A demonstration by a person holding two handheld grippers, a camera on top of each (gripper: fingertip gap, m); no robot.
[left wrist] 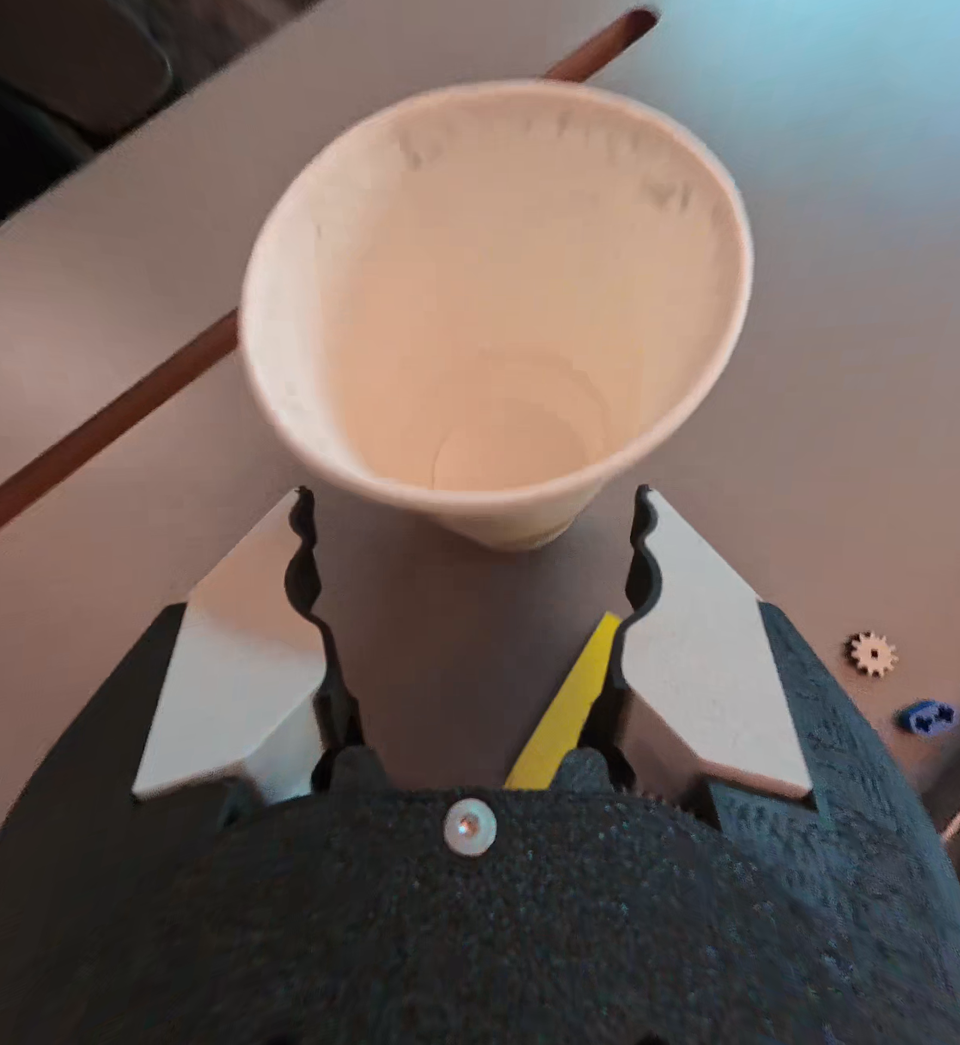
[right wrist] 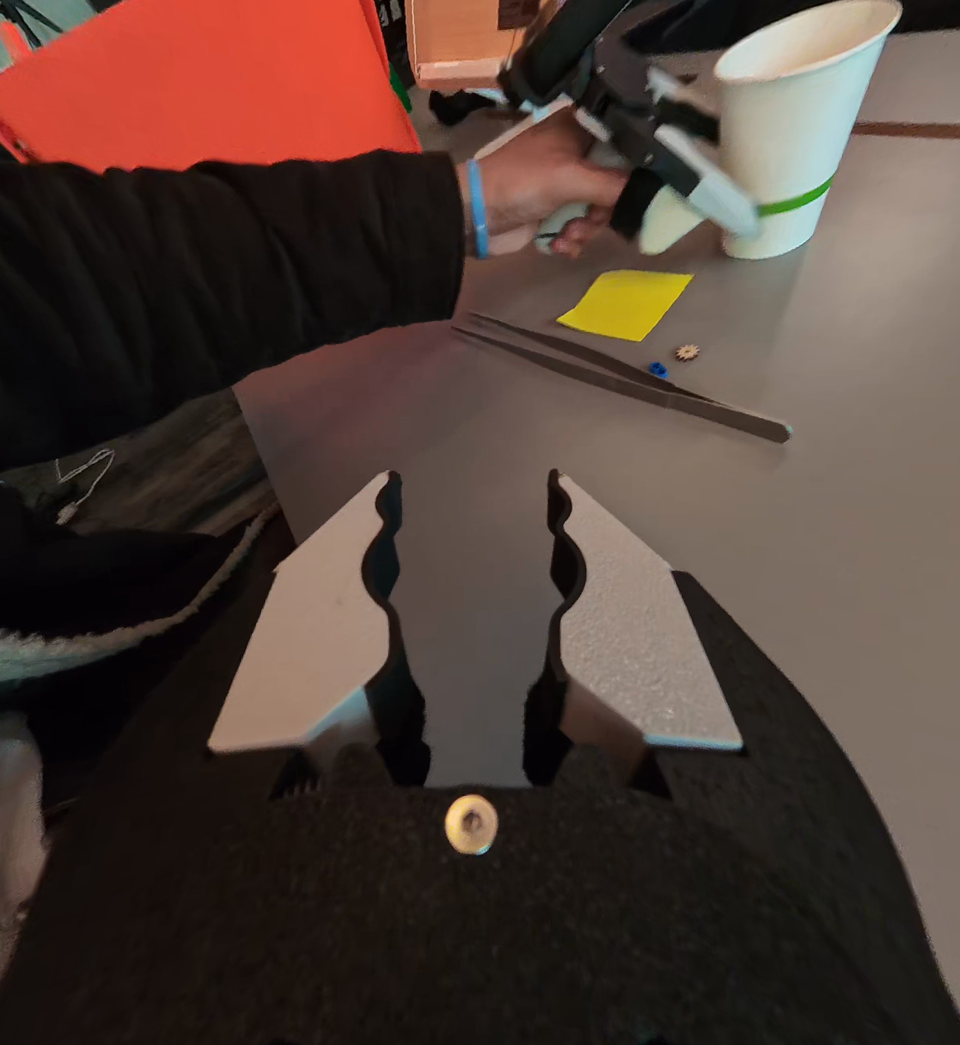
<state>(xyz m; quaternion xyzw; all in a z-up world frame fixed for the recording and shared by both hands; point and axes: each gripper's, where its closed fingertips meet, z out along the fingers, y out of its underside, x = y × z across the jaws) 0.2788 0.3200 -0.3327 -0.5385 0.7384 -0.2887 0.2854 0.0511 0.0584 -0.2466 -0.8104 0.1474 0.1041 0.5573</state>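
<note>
Table [right wrist: 805, 565]: grey surface that carries everything; a thin brown strip [left wrist: 98, 418] runs across it behind the cup.
Orange panel [right wrist: 200, 85]: large flat sheet standing beyond the table edge, seen only in your right wrist view.
Your sleeve [right wrist: 183, 254]: black, reaching across that view to your hand [right wrist: 534, 192], which wears a blue wristband and grips the left handle.
Right gripper [right wrist: 473, 475]: your jaws stand moderately apart with nothing between them, over bare table and well apart from every object.
Left gripper [left wrist: 473, 492]: your jaws are spread wide and hold nothing; the tips sit on either side of the cup's lower wall. Whether they touch it cannot be told. In the right wrist view this gripper [right wrist: 732, 209] appears at the cup's side, blurred.
Paper cup [left wrist: 494, 305]: white, upright on the table, empty, with a green band [right wrist: 794, 201] low on its outside.
Tweezers [right wrist: 624, 376]: long and dark, lying flat near the note.
Yellow note [right wrist: 627, 304]: square sheet lying flat just beside the cup; a sliver [left wrist: 568, 707] shows between your left fingers.
Wooden gear [left wrist: 872, 653]: small toothed disc, near the tweezers.
Blue piece [left wrist: 925, 717]: tiny plastic part, just beside the gear.
</note>
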